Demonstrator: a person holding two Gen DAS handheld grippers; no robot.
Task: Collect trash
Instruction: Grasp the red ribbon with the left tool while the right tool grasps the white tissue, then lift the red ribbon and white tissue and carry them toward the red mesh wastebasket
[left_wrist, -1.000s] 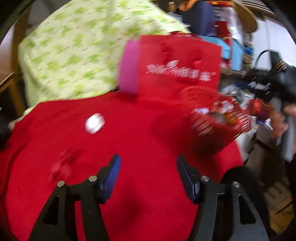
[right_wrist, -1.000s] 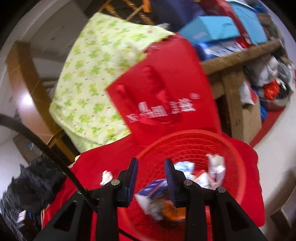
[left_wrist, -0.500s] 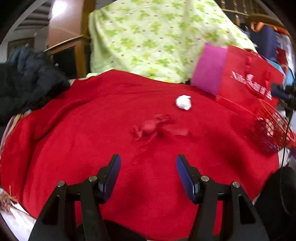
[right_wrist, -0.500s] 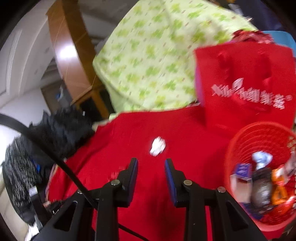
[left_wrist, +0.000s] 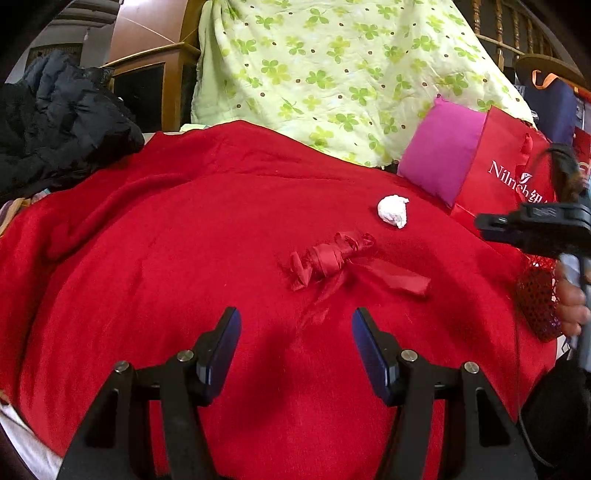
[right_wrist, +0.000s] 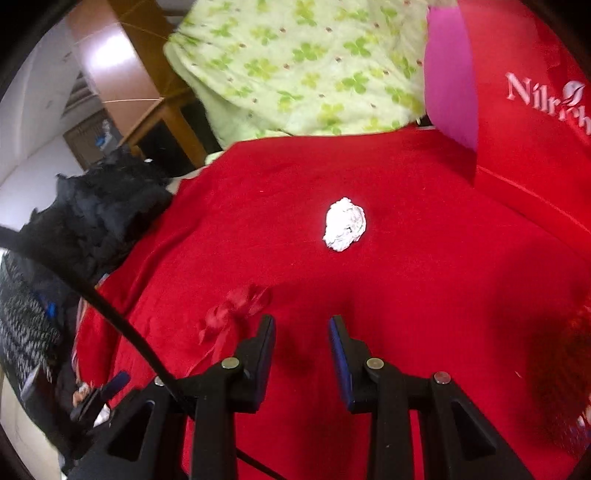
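A crumpled white paper ball (left_wrist: 393, 210) lies on the red blanket (left_wrist: 184, 240); it also shows in the right wrist view (right_wrist: 344, 224). A twisted red plastic wrapper (left_wrist: 332, 258) lies just in front of it, and appears in the right wrist view (right_wrist: 232, 314). My left gripper (left_wrist: 295, 339) is open and empty, hovering just short of the wrapper. My right gripper (right_wrist: 301, 332) is open and empty, a little short of the paper ball, with the wrapper at its left. The red mesh basket (left_wrist: 537, 302) sits at the right edge, partly hidden by the right hand.
A red bag with white lettering (left_wrist: 506, 173) and a magenta side (left_wrist: 439, 147) stands at the back right. A green clover-print cloth (left_wrist: 332, 66) drapes behind. A black jacket (left_wrist: 55, 122) lies at the left.
Both grippers swung left, away from the basket. The paper ball and wrapper are now central and nearer. The basket has slid to the right edge of both views.
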